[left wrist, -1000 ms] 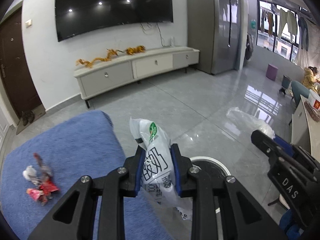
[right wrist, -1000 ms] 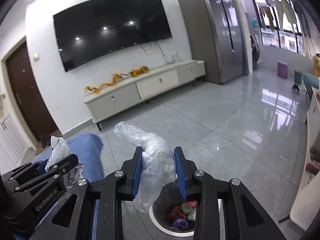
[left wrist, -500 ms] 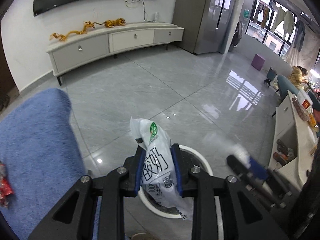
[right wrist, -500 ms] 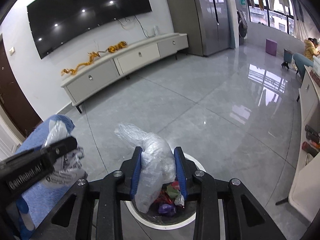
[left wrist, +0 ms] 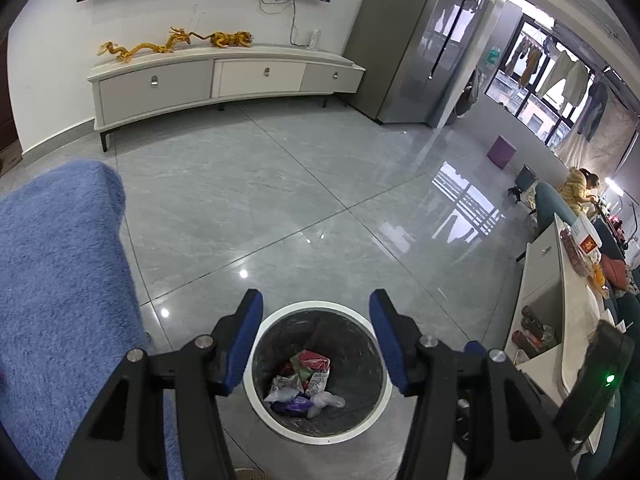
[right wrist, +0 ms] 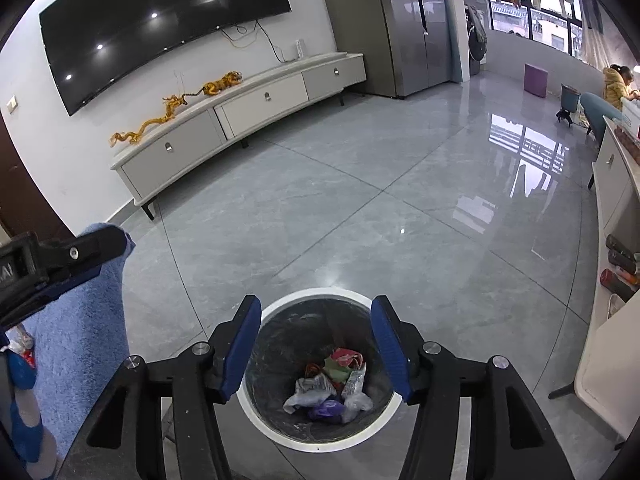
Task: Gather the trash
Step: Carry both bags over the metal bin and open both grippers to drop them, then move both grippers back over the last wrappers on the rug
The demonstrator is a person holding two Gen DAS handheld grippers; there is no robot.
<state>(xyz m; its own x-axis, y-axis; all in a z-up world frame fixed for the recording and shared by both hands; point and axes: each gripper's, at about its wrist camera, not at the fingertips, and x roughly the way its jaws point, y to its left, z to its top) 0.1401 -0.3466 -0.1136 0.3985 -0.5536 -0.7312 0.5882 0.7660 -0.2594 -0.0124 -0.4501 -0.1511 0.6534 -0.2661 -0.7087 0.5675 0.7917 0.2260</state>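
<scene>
Left gripper: its jaws are opening and stand wide apart, with nothing between the blue pads; it hangs above the trash bin and points down into it.
Right gripper: its jaws are opening too, wide apart and empty, also above the trash bin.
Trash bin: a round bin with a white rim and dark inside wall, standing on the grey tiled floor. In both wrist views its mouth shows between the two fingers.
Trash: crumpled wrappers and thin plastic bags lie together on the bottom of the bin, red, green, white and purple pieces touching each other.
Blue cloth: a fuzzy blue surface just left of the bin. In the right wrist view a small red and white wrapper lies on it, partly hidden by the left gripper.
TV cabinet: well behind the bin, against the white wall, with golden dragon figures on top.
Person: sits far to the right of the bin.
</scene>
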